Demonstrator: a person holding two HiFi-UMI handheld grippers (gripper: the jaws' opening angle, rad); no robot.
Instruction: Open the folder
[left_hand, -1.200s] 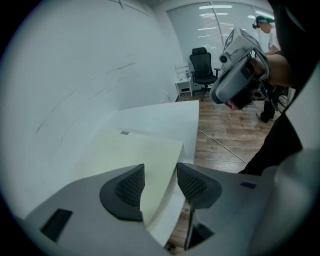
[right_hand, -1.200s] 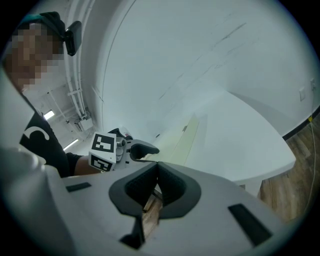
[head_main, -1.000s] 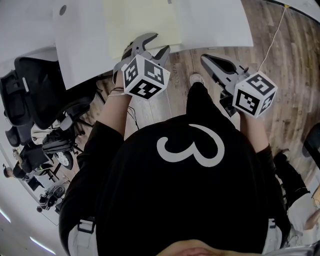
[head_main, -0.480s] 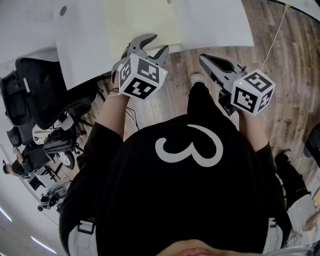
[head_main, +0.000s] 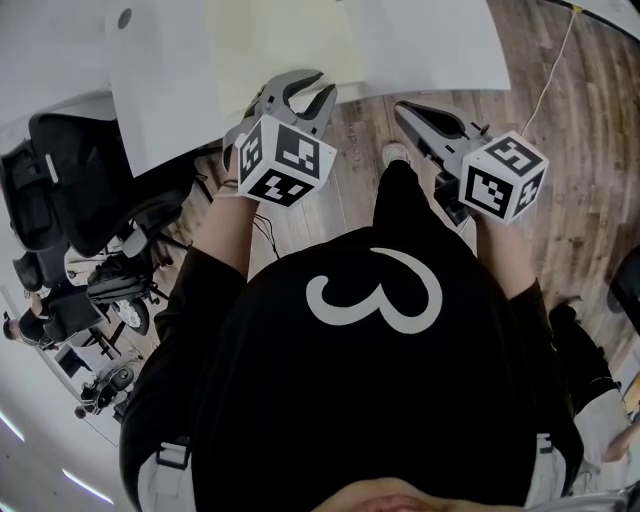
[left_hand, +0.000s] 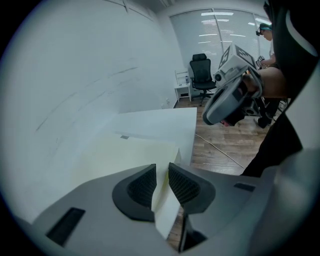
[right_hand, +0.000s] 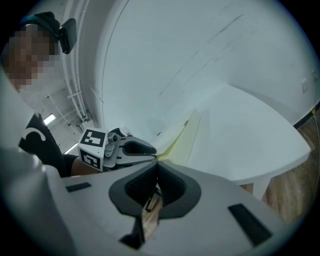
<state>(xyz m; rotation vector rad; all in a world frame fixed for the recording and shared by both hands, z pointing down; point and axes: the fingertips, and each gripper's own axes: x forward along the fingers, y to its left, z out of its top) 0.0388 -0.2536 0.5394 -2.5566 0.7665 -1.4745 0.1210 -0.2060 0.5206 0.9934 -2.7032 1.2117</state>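
A pale yellow folder (head_main: 285, 45) lies flat on the white table (head_main: 430, 40), reaching to its near edge. My left gripper (head_main: 312, 88) is at that edge, pointing steeply down. In the left gripper view the folder's near corner (left_hand: 165, 200) sits between the pads of my left gripper (left_hand: 162, 172). The jaws have just been closing and stand narrowly apart around the sheet. My right gripper (head_main: 400, 108) hangs shut over the floor just short of the table edge, holding nothing. The right gripper view shows its jaws (right_hand: 157, 167) meeting, with the folder (right_hand: 187, 137) beyond.
A black office chair (head_main: 60, 190) stands at the table's left end, and another chair (left_hand: 201, 70) by the far window. A thin cable (head_main: 550, 70) runs across the wooden floor (head_main: 580, 150) on the right. A white wall backs the table.
The left gripper's jaws have narrowed around the folder's near edge. Both hands have hardly shifted, and the right gripper stays shut.
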